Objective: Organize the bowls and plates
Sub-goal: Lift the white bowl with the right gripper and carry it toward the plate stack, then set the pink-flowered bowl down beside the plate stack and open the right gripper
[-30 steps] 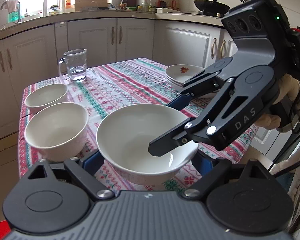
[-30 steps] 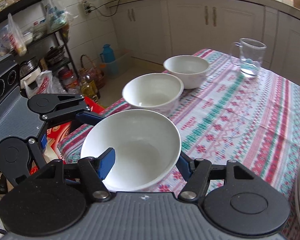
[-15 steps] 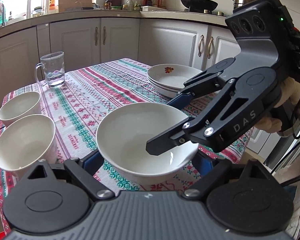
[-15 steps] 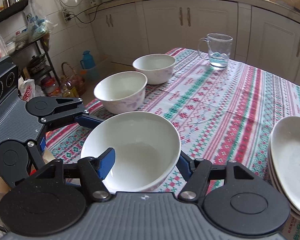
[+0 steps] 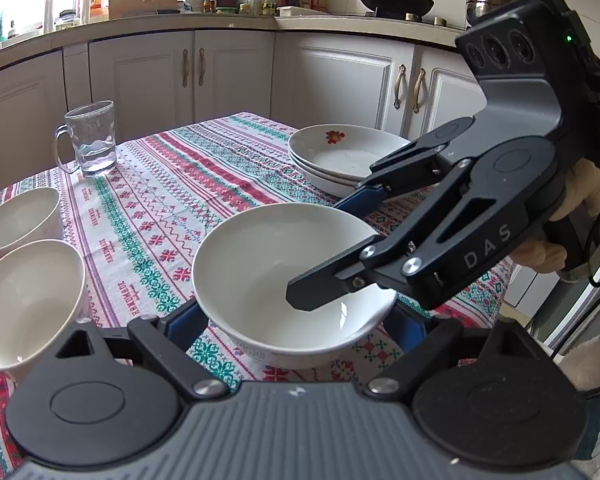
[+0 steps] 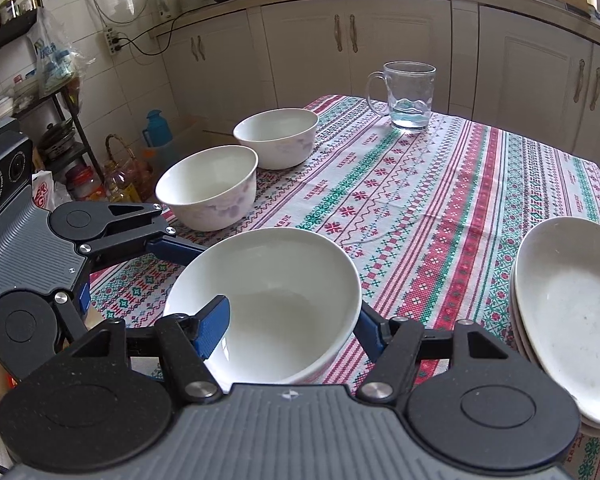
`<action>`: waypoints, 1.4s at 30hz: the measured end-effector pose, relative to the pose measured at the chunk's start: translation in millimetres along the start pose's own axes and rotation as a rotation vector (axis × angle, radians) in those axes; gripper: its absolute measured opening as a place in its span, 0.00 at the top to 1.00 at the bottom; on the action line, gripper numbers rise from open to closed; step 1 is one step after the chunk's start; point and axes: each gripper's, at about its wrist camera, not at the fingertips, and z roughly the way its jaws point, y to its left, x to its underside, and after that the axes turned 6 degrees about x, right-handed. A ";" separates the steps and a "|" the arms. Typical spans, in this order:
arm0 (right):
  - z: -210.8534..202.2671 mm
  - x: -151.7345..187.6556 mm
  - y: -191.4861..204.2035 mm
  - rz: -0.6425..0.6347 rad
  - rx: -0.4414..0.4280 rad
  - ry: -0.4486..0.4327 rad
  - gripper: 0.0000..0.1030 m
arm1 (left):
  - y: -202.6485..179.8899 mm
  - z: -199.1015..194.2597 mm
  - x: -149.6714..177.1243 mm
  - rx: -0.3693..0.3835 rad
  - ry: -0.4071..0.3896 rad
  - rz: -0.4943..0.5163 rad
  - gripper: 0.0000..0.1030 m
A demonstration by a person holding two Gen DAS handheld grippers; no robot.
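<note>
A wide white bowl is held above the patterned tablecloth by both grippers. My left gripper grips it from the outside, fingers against both sides. My right gripper clamps its rim, one finger inside the bowl and the other outside. The right gripper shows in the left wrist view, and the left gripper in the right wrist view. Two smaller white bowls stand side by side at the table's edge. A stack of white plates with a red flower lies on the other side.
A glass mug with a little water stands at the far end of the table. White kitchen cabinets run behind it. A metal rack with bottles and jars stands on the floor beyond the bowls.
Both grippers have carried the wide bowl across the table, away from the two small bowls and toward the plate stack. The plates now show larger in both views.
</note>
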 end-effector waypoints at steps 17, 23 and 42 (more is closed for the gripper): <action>6.1 3.9 -12.2 0.047 -0.001 -0.005 0.23 | 0.8 12.1 -3.1 0.003 0.011 0.010 0.09; 3.7 3.8 -9.2 0.053 -0.030 -0.035 0.02 | 1.4 10.0 -3.1 0.026 0.012 0.014 0.03; -18.1 -6.7 -2.3 -0.002 -0.022 -0.103 0.00 | 11.0 -46.1 22.0 -0.146 0.032 0.012 0.01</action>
